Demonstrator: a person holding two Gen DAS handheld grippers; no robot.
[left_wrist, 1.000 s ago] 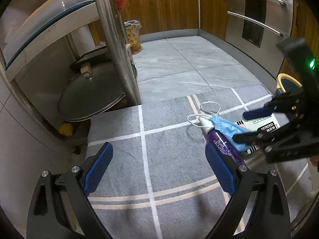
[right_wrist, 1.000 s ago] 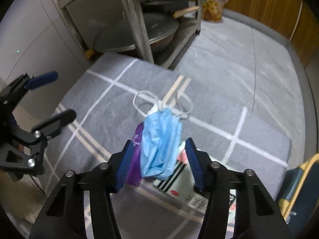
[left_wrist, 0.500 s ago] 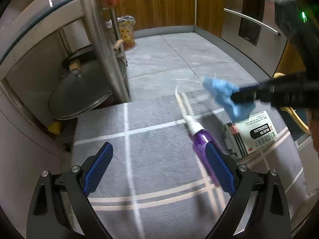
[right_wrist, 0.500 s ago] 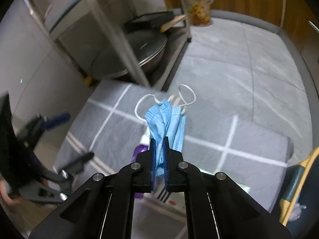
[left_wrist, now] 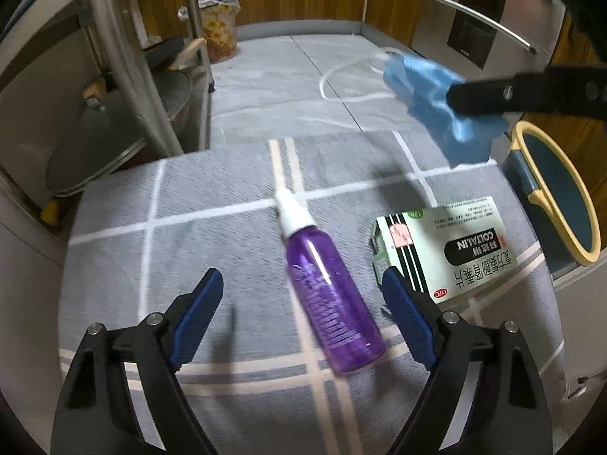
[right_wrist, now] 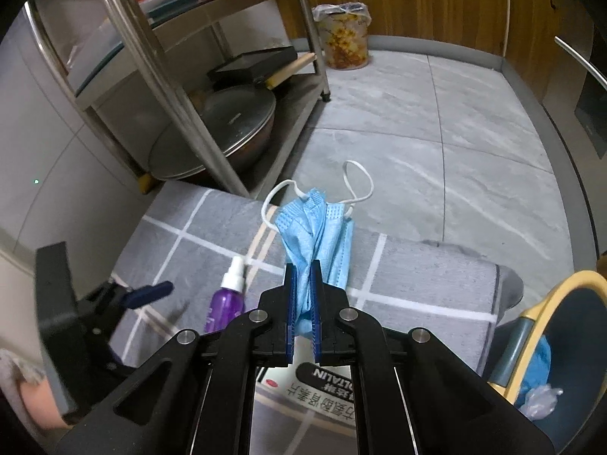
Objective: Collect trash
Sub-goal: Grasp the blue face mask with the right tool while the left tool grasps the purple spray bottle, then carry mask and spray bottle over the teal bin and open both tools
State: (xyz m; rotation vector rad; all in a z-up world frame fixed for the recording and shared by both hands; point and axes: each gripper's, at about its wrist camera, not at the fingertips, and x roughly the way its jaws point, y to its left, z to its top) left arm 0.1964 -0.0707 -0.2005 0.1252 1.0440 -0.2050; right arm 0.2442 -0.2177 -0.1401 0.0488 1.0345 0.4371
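Observation:
My right gripper (right_wrist: 301, 276) is shut on a blue face mask (right_wrist: 315, 227) and holds it in the air above the grey mat (right_wrist: 417, 276); the mask also shows in the left wrist view (left_wrist: 436, 102). My left gripper (left_wrist: 303, 299) is open, low over the mat, with a purple spray bottle (left_wrist: 326, 288) lying between its fingers, untouched. A white and green medicine box (left_wrist: 451, 246) lies right of the bottle. A blue bin with a yellow rim (left_wrist: 557, 193) stands at the mat's right edge; it also shows in the right wrist view (right_wrist: 550, 341).
A steel rack (right_wrist: 212, 113) with pans and a lid stands left of the mat. A flowered waste basket (right_wrist: 347, 38) stands by the wooden cabinets at the back. An oven front (left_wrist: 489, 22) is at the right. Grey floor tiles (right_wrist: 436, 132) lie beyond the mat.
My right gripper closed on the mask, lifted it off the bottle and carried it up and right. My left gripper moved right, so the bottle now lies between its fingers.

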